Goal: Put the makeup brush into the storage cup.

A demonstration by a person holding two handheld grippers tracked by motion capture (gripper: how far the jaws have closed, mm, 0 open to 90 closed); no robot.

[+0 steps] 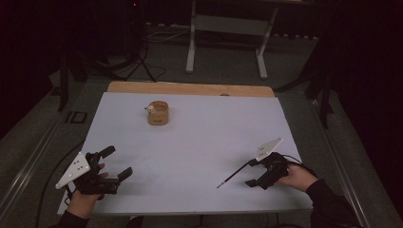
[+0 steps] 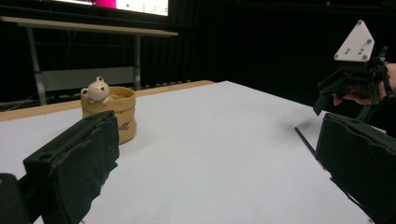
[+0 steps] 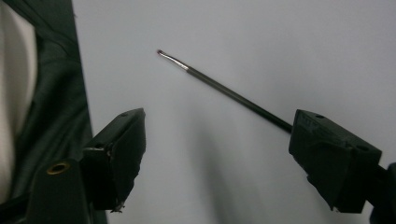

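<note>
My left gripper [image 1: 115, 163] rests with its jaws spread wide and nothing between them, well to the left of the thin black brush [image 1: 234, 175] lying on the white table sheet [image 1: 190, 142]. The tan round pot with a small bear figure [image 1: 158, 112] stands far beyond the brush. My right gripper [image 1: 253, 172], jaws wide apart, sits just right of the brush, one jaw at its handle end.

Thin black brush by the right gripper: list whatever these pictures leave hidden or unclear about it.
- Brush rear end: right gripper view, hidden behind that gripper's own jaw; whether the jaw touches it cannot be told.
- Same end: high view, lost against the dark right gripper.
- Bristle tip: high view, too small for detail.
- Most of its length: left gripper view, covered by the left gripper jaw.
</note>
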